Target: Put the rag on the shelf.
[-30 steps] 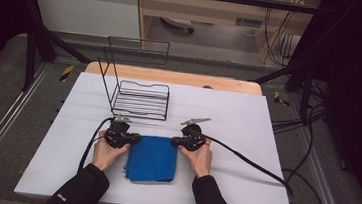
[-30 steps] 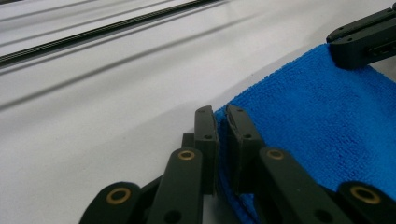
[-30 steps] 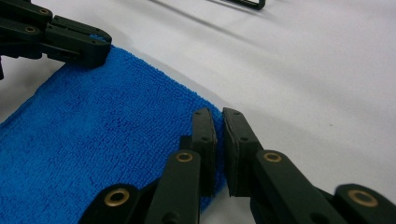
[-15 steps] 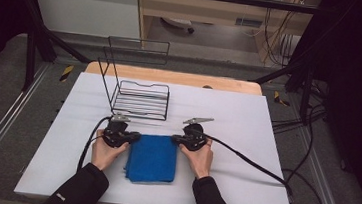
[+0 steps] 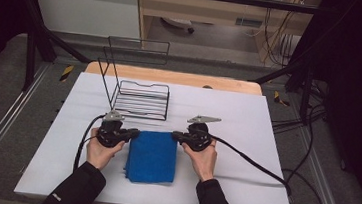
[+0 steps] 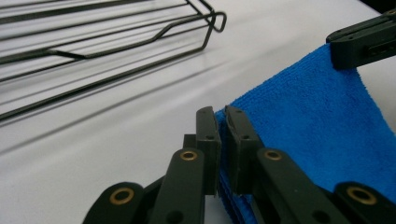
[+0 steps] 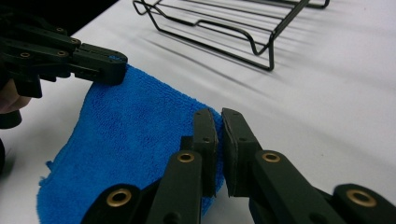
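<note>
A folded blue cloth [image 5: 151, 156] lies on the white table [image 5: 261, 135] between my two hands. My left gripper [image 5: 133, 133] is shut on its far left corner, and in the left gripper view the jaws [image 6: 223, 120] pinch the cloth's [image 6: 313, 121] edge. My right gripper [image 5: 175, 135] is shut on the far right corner. In the right gripper view its closed jaws [image 7: 218, 119] stand at the cloth's [image 7: 130, 140] corner, with the left gripper [image 7: 100, 63] on the opposite corner. The cloth's far edge is raised a little off the table.
A black wire rack [image 5: 141, 99] stands just beyond the cloth, its tall back frame on the left; its front rail is near in both gripper views [image 6: 116, 42] [image 7: 219, 28]. Cables trail from each gripper; the right one [image 5: 258, 164] crosses the table.
Both hands have risen a little with the cloth's far corners still pinched. The rack has not moved.
</note>
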Action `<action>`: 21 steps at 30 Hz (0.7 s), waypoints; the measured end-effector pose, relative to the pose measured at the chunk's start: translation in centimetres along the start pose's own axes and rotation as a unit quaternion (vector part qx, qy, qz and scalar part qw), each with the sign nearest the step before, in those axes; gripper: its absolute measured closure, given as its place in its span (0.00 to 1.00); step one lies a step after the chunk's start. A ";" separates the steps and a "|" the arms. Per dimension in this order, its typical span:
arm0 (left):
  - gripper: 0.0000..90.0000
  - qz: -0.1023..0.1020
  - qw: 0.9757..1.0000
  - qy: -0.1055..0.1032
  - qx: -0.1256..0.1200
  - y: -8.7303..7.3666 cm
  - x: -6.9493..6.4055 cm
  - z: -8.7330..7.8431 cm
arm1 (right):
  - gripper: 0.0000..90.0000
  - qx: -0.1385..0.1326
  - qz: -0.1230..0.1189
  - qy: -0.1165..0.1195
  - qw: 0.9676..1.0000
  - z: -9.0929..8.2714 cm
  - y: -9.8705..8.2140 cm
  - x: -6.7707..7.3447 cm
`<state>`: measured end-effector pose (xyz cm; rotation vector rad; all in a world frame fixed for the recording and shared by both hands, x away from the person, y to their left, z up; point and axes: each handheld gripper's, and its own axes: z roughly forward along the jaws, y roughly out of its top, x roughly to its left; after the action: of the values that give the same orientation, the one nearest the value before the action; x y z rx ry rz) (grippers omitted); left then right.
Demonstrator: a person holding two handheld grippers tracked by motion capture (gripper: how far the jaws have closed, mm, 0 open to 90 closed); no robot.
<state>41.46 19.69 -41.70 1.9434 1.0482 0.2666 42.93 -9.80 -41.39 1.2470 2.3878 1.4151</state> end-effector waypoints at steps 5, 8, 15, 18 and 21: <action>0.94 0.007 1.000 -0.001 -0.018 0.4 -0.5 -1.0 | 0.95 -0.023 -0.010 0.004 1.000 -1.2 0.4 0.6; 0.94 0.014 0.999 0.000 -0.033 0.6 -0.9 -1.7 | 0.95 -0.036 -0.021 0.006 0.999 -1.7 0.6 0.8; 0.94 0.024 0.998 0.001 -0.058 1.1 -1.8 -2.7 | 0.95 -0.068 -0.030 0.004 0.997 -3.0 1.0 1.4; 0.93 0.024 0.997 0.000 -0.067 1.3 -1.9 -3.1 | 0.95 -0.079 -0.033 0.007 0.996 -3.6 1.2 1.7; 0.94 0.024 0.997 -0.003 -0.079 1.6 -2.1 -3.7 | 0.95 -0.093 -0.040 0.008 0.995 -4.2 1.5 2.2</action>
<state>39.03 19.89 -37.90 1.8267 0.9480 0.3597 40.43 -10.87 -37.20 1.0881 2.2275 1.5853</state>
